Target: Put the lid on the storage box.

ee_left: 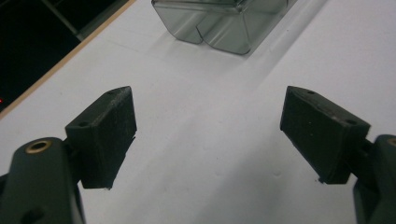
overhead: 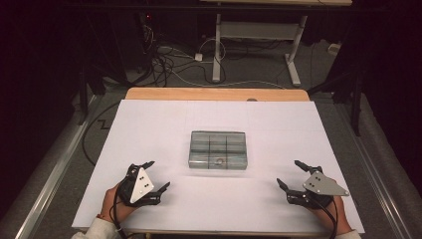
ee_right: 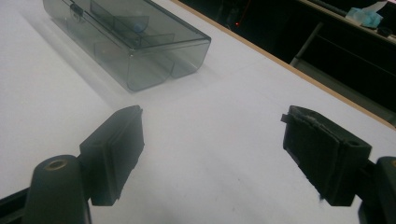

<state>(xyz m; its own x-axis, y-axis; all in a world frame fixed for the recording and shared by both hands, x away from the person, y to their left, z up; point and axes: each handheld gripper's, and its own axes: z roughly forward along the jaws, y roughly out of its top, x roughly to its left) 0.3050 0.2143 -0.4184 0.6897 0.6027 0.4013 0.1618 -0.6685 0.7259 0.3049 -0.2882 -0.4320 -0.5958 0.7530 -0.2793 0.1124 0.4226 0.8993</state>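
Note:
A clear grey plastic compartment box [overhead: 218, 150] with its lid closed sits at the middle of the white table sheet [overhead: 149, 124]; a small ring-like item shows through its near middle cell. My left gripper [overhead: 158, 175] rests near the front left, held by a hand, jaws wide apart and empty. My right gripper [overhead: 290, 174] rests near the front right, likewise open and empty. The left gripper view has the box's corner [ee_left: 219, 25] ahead beyond open pads [ee_left: 105, 135]. In the right gripper view the box [ee_right: 130, 42] lies ahead to the left of the open pads [ee_right: 322, 154].
The white sheet covers a wooden table whose far edge [overhead: 216, 93] shows. Beyond it are a desk frame [overhead: 259, 35] and cables [overhead: 169, 64] on the floor. Metal rails run along both sides of the table.

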